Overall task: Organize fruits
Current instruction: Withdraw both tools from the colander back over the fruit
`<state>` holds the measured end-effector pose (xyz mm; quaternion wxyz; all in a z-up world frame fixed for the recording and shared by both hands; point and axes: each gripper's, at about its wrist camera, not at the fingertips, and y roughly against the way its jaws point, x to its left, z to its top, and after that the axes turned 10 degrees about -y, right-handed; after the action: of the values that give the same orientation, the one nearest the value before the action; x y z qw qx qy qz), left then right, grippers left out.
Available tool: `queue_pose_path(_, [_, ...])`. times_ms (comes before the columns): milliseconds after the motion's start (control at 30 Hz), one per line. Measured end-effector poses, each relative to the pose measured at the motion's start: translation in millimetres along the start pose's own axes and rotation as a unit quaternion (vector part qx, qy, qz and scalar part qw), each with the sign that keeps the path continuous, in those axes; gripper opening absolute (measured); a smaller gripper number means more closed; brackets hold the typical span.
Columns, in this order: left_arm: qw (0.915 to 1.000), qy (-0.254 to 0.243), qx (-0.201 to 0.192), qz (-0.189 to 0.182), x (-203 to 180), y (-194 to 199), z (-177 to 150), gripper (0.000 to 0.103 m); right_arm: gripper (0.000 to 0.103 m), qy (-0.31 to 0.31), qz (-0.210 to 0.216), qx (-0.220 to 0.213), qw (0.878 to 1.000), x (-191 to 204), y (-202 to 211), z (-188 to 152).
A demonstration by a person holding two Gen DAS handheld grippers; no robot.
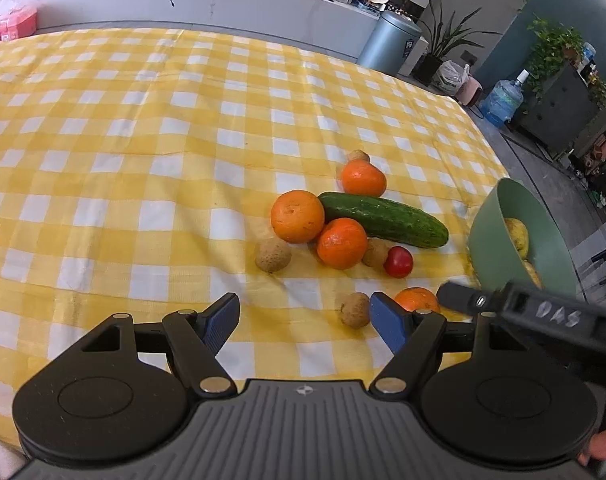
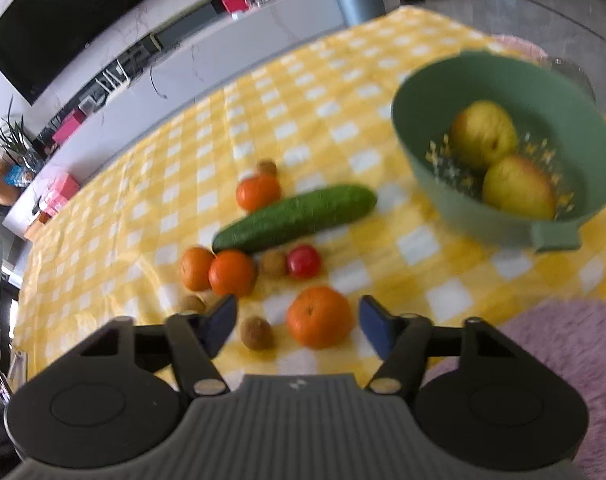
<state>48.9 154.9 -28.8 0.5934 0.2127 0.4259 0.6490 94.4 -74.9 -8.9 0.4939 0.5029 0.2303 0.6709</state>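
Several oranges, a cucumber (image 1: pixel 383 220), a red tomato (image 1: pixel 398 262) and small brown fruits lie clustered on the yellow checked cloth (image 1: pixel 143 140). My left gripper (image 1: pixel 305 316) is open over the cloth, with a small brown fruit (image 1: pixel 355 310) just inside its right finger. My right gripper (image 2: pixel 299 314) is open. An orange (image 2: pixel 319 316) and a small brown fruit (image 2: pixel 257 332) lie between its pads (image 2: pixel 373 326), which do not press on them. The green bowl (image 2: pixel 463 216) holds two yellow-green pears (image 2: pixel 483 138). The cucumber (image 2: pixel 295 218) lies left of it.
The bowl (image 1: pixel 487 232) sits near the cloth's right edge. The right gripper's black finger (image 1: pixel 463 300) crosses the left wrist view beside the near orange (image 1: pixel 417 299). A fuzzy pink mat (image 2: pixel 563 352) lies at the near right. A grey bin (image 1: pixel 391 40) stands beyond the table.
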Motion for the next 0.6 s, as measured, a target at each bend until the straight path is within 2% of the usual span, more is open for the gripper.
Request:
queue_pose_path(67, [1.0000, 0.003, 0.005, 0.001, -1, -5, -1, 0.087, 0.046, 0.008, -0.017, 0.003, 1.000, 1, -8, -3])
queue_pose_path(200, [0.9998, -0.012, 0.013, -0.006, -8, -12, -2, 0.087, 0.046, 0.044, -0.046, -0.010, 0.998, 9, -16, -9])
queue_pose_path(367, [0.9995, -0.026, 0.019, -0.003, -14, -16, -4, 0.087, 0.046, 0.039, -0.063, -0.010, 0.997, 6, -28, -10])
queue_pose_path(533, [0.9991, -0.033, 0.027, 0.004, -13, -18, -5, 0.087, 0.046, 0.026, -0.061, -0.012, 0.998, 4, -32, -8])
queue_pose_path(600, [0.9989, -0.036, 0.029, 0.009, -13, -19, -5, 0.087, 0.046, 0.028, -0.062, 0.000, 0.998, 5, -40, -7])
